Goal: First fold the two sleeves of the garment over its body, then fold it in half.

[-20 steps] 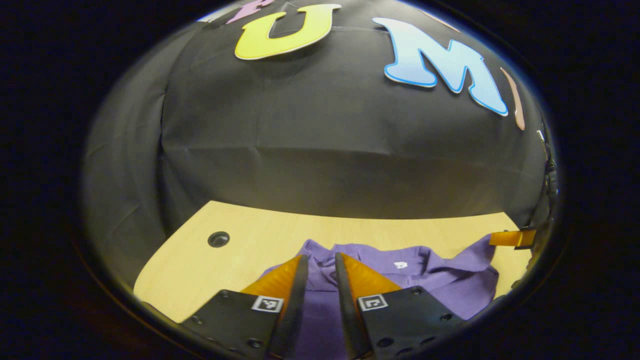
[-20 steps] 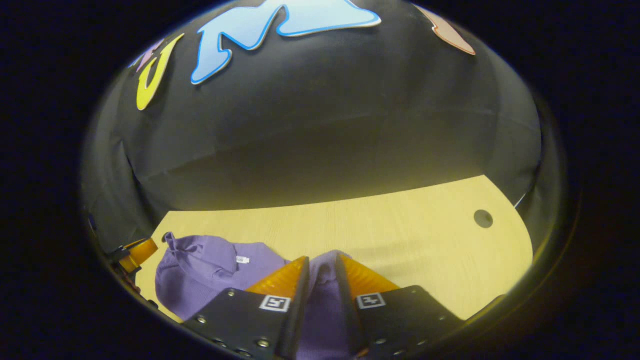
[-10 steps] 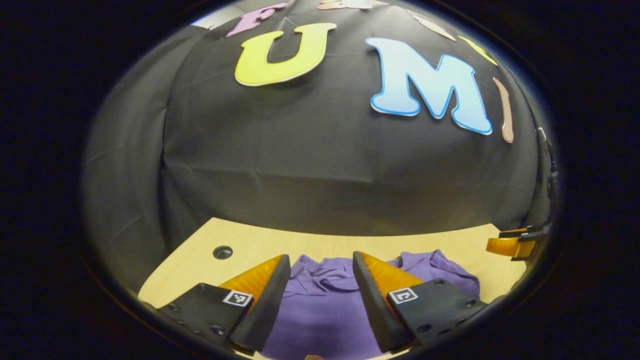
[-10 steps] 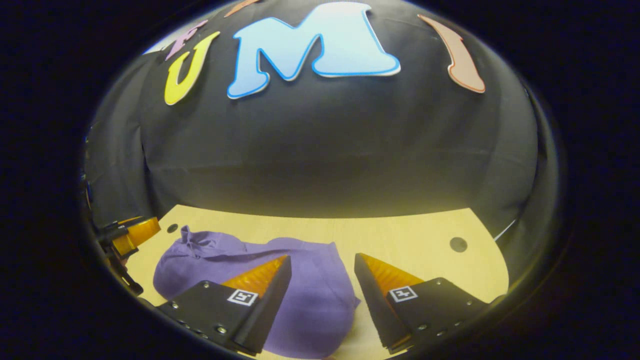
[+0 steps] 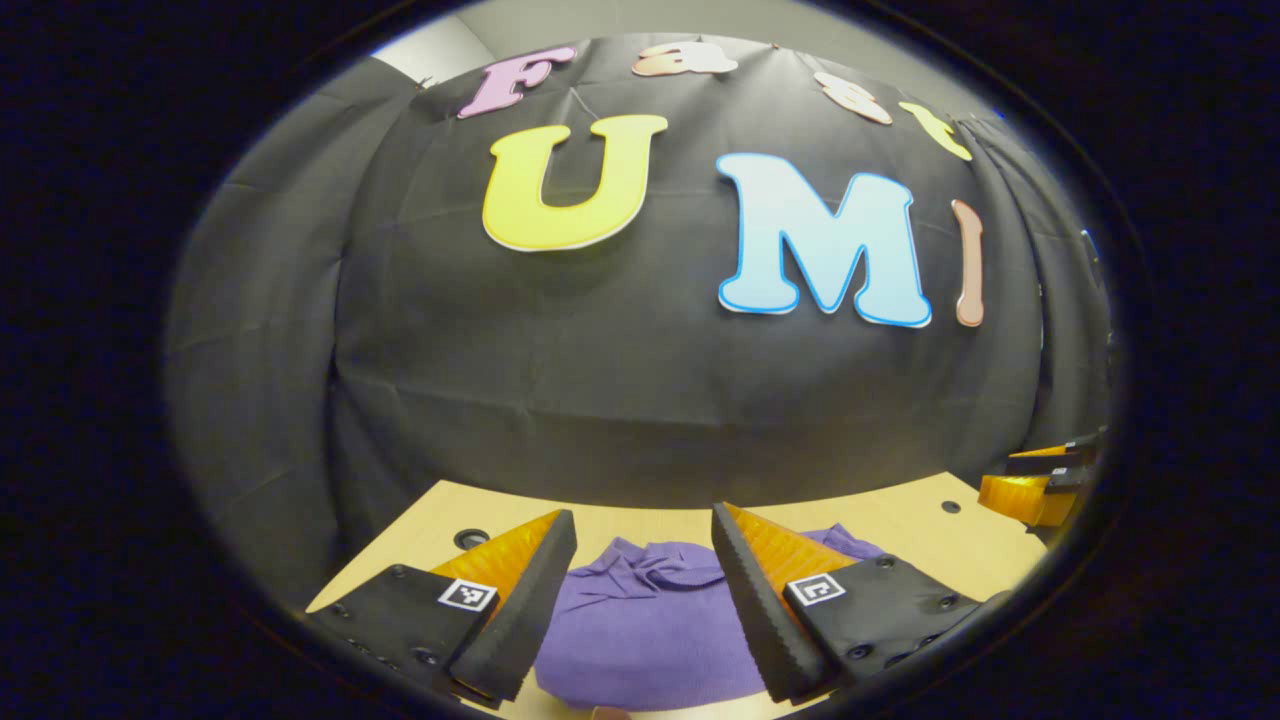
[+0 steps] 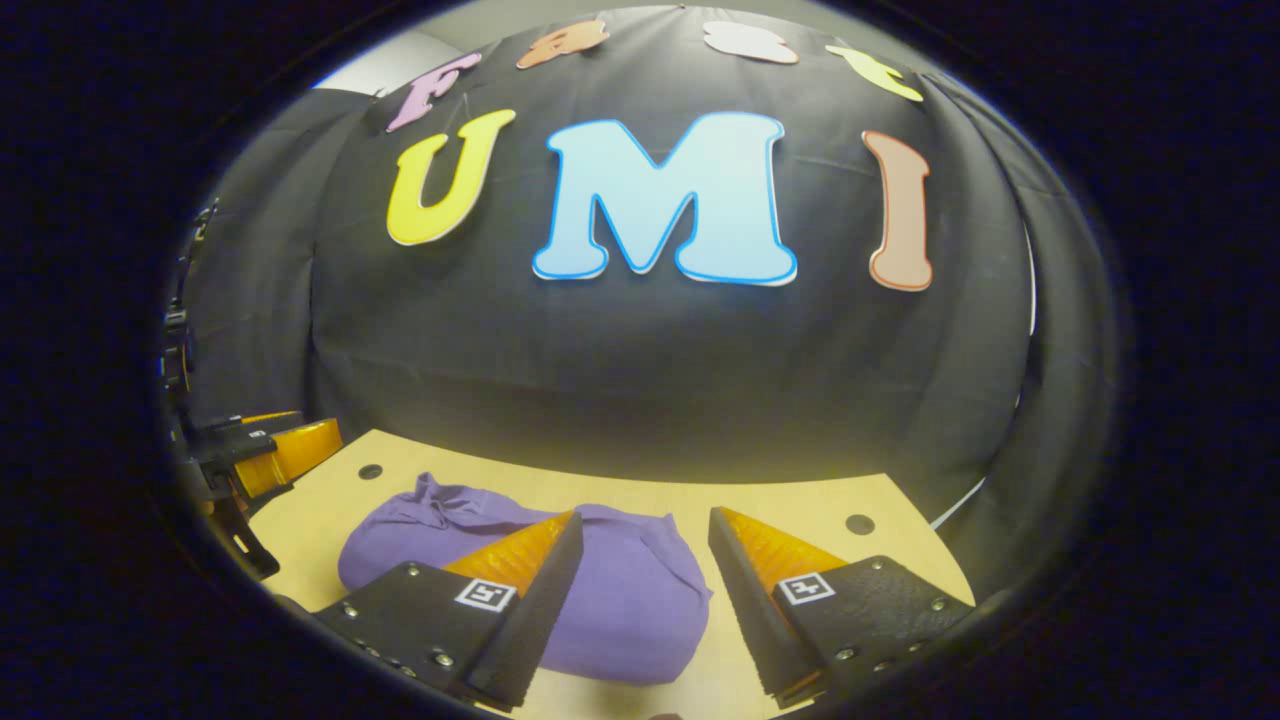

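Left hand-held gripper (image 5: 640,525) spread, empty | right hand-held gripper (image 6: 640,525) spread, empty | folded garment (image 5: 645,625) on table (image 6: 800,505) beneath both

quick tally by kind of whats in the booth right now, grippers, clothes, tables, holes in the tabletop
grippers: 2, the left gripper and the right gripper, both open
garments: 1, the purple garment, lying folded
tables: 1, the wooden table
holes in the tabletop: 2, one hole and a second hole
total: 6

No legible txt or labels.
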`<state>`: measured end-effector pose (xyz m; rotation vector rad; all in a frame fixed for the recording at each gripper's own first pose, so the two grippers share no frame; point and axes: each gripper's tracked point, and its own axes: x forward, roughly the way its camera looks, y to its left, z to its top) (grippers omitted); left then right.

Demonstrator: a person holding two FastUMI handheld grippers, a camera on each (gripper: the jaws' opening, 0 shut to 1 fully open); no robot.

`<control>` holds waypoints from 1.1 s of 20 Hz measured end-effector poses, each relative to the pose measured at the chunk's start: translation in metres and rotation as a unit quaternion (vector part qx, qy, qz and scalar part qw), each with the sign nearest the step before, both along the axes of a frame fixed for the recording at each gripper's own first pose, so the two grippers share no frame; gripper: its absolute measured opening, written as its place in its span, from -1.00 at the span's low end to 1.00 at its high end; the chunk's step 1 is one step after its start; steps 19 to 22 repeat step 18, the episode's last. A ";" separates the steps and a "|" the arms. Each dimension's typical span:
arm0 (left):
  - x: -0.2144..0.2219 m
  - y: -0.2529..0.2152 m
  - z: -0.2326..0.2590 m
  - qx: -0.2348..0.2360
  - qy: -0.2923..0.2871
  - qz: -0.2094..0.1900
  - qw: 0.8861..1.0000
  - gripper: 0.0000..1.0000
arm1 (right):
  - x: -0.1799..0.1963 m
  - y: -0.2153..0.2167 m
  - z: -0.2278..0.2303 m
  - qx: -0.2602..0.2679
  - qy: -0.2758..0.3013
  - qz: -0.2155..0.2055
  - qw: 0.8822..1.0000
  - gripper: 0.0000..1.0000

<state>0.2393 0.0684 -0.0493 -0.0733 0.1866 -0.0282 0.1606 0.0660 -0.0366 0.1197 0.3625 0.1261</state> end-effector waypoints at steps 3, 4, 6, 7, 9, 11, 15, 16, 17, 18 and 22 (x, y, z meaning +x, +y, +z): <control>-0.025 0.005 0.011 0.007 -0.015 -0.005 1.000 0.82 | -0.030 0.004 0.020 -0.017 -0.027 -0.016 0.999 0.60; -0.032 0.008 0.014 0.010 -0.020 -0.008 1.000 0.82 | -0.042 0.006 0.025 -0.018 -0.034 -0.020 0.999 0.60; -0.050 0.008 0.021 0.018 -0.031 -0.016 0.999 0.82 | -0.062 0.009 0.034 -0.016 -0.042 -0.028 0.999 0.59; -0.057 0.006 0.026 0.020 -0.037 -0.020 0.999 0.82 | -0.069 0.010 0.036 -0.014 -0.046 -0.031 0.998 0.59; -0.072 0.001 0.034 0.028 -0.051 -0.028 0.998 0.82 | -0.083 0.013 0.041 -0.012 -0.053 -0.038 0.998 0.59; -0.088 -0.006 0.042 0.038 -0.063 -0.033 0.997 0.83 | -0.095 0.010 0.044 -0.013 -0.056 -0.040 0.998 0.59; -0.112 -0.030 0.058 0.046 -0.077 -0.040 0.995 0.82 | -0.110 -0.003 0.054 -0.022 -0.069 -0.050 0.996 0.59; -0.119 -0.034 0.060 0.044 -0.079 -0.042 0.995 0.83 | -0.112 -0.006 0.057 -0.023 -0.074 -0.052 0.996 0.59; -0.125 -0.037 0.059 0.042 -0.079 -0.040 0.995 0.82 | -0.116 -0.008 0.057 -0.026 -0.078 -0.052 0.995 0.59; -0.130 -0.039 0.060 0.041 -0.079 -0.038 0.995 0.82 | -0.120 -0.010 0.059 -0.030 -0.081 -0.053 0.995 0.59; -0.130 -0.039 0.060 0.041 -0.079 -0.038 0.995 0.82 | -0.120 -0.010 0.059 -0.030 -0.081 -0.053 0.995 0.59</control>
